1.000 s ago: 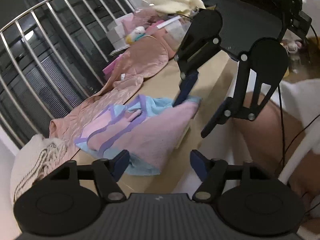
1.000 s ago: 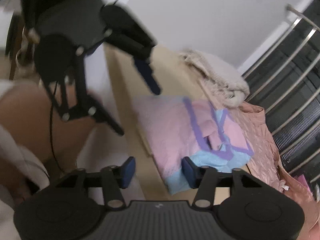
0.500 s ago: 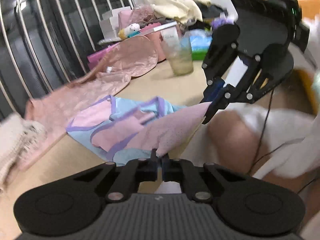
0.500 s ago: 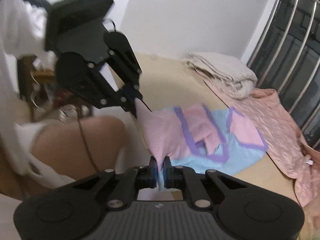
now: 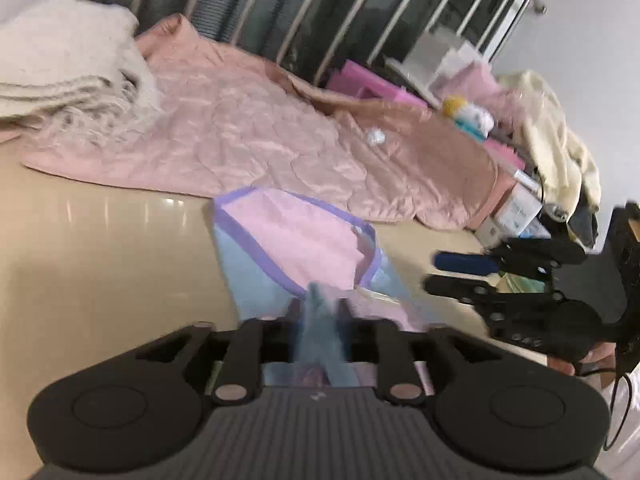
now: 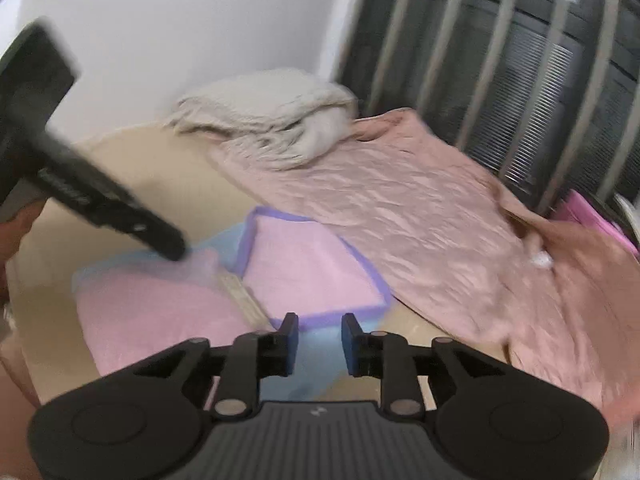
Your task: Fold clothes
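We are finishing a fold on the pink and blue garment [image 6: 308,268], which is lying on the beige table [image 5: 100,248] beside the pink quilted blanket [image 5: 260,140]. Our left gripper [image 5: 320,316] is opening with a bunched blue edge between its jaws, probably letting the layer drop. Our right gripper [image 6: 319,336] is opening too, nothing between its pads, released just above the purple trim [image 6: 248,240].

We can read no words or numbers anywhere. The small white box [image 5: 516,210] at the table's far end seems to carry bluish print, but motion blur leaves it illegible to us.
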